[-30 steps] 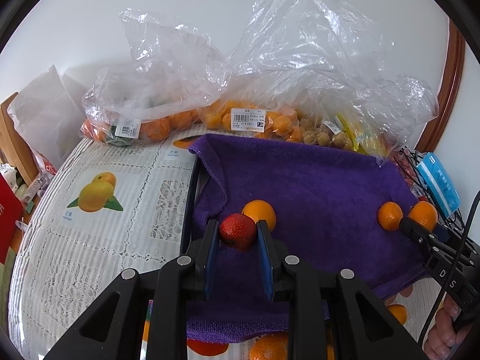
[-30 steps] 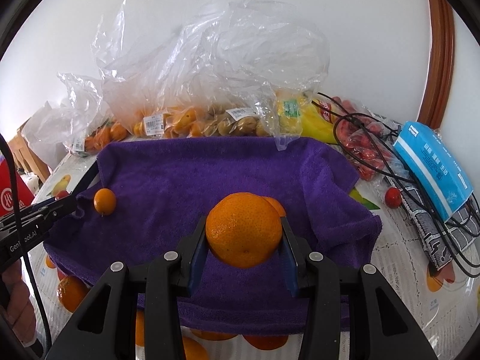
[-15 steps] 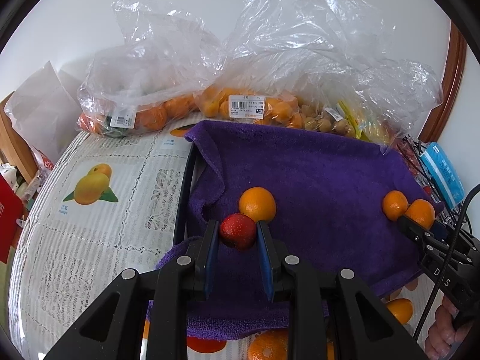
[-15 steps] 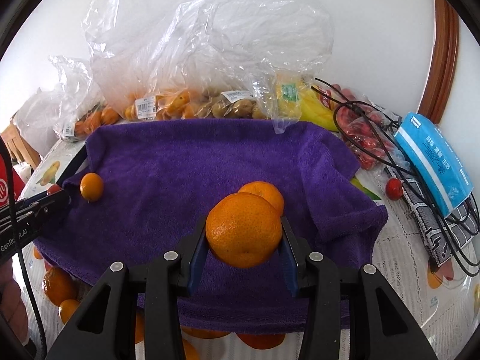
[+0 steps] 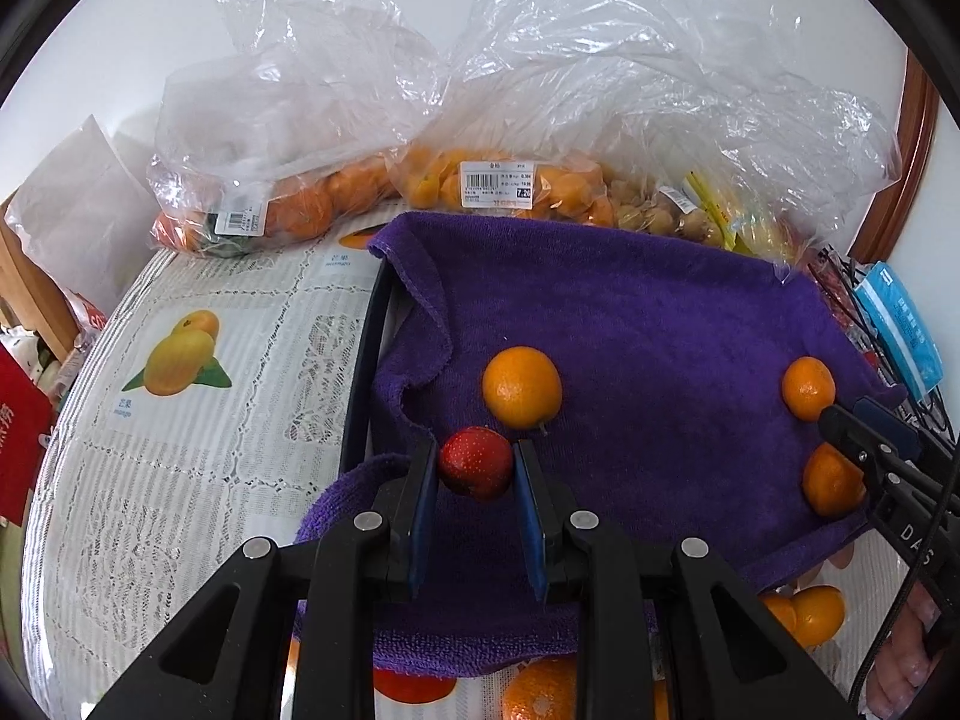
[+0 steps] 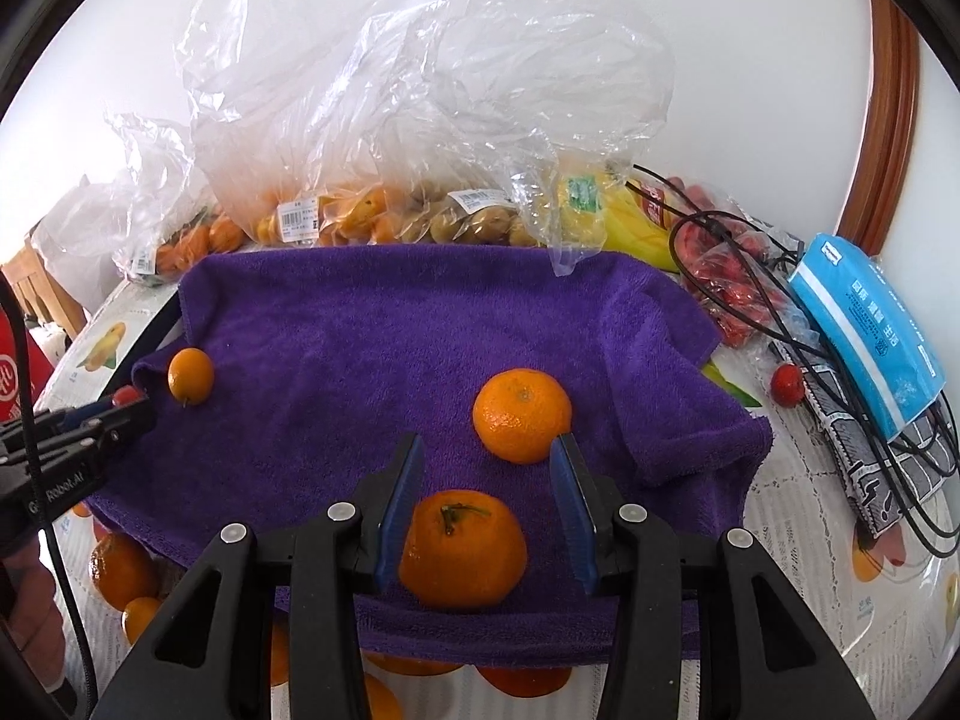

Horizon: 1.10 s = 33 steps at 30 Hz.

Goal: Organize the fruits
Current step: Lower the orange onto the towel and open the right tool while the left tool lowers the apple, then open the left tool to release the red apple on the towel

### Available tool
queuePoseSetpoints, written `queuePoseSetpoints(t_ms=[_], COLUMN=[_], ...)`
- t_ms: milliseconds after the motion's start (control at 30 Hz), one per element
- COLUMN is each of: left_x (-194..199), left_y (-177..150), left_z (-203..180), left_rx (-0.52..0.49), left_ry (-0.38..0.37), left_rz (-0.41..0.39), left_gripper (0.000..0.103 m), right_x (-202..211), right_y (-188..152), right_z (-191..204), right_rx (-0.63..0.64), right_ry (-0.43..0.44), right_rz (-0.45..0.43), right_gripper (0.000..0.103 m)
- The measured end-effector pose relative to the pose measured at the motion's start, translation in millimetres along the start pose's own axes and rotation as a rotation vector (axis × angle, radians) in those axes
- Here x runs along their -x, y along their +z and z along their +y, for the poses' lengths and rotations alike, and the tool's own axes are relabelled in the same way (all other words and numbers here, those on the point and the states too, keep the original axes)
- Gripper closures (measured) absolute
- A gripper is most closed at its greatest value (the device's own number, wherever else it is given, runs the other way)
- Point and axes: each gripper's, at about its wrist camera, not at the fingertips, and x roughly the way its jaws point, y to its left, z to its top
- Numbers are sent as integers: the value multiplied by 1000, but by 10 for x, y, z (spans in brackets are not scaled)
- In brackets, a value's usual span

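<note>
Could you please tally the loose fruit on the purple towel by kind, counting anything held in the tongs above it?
Oranges lying on the purple towel: 3
Red strawberry held in the left tongs: 1
Total: 4

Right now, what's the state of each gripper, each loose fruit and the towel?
purple towel: spread out, edges rumpled
left gripper: shut on red fruit
red fruit: gripped between the fingers
right gripper: open
near orange: resting on purple towel between the fingers, stem up, not gripped
far orange: loose on purple towel
small orange: loose on purple towel
</note>
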Motion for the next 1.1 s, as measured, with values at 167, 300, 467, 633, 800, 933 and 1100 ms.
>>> queuePoseSetpoints(t_ms=[167, 300, 467, 633, 800, 933, 1100], left_x=[7, 15, 10, 49, 79, 102, 146], left_y=[-16, -22, -13, -2, -2, -8, -3], left_z=[-30, -35, -6, 12, 16, 26, 31], left_rx=[-19, -24, -10, -1, 2, 11, 8], left_ry=[3, -1, -5, -23, -31, -16, -6], left_rz=[-7, -7, 1, -16, -30, -48, -67], left_gripper=[79, 79, 75, 61, 58, 58, 58], right_x=[29, 31, 18, 18, 43, 71, 97], right_y=[10, 9, 0, 0, 0, 1, 11], right_z=[-13, -11, -3, 3, -9, -34, -53], right_rx=[-12, -10, -8, -7, -17, -32, -43], right_ry=[12, 4, 2, 6, 4, 9, 15], right_rz=[-16, -18, -13, -16, -22, -33, -40], right_gripper=[59, 59, 59, 58, 51, 46, 39])
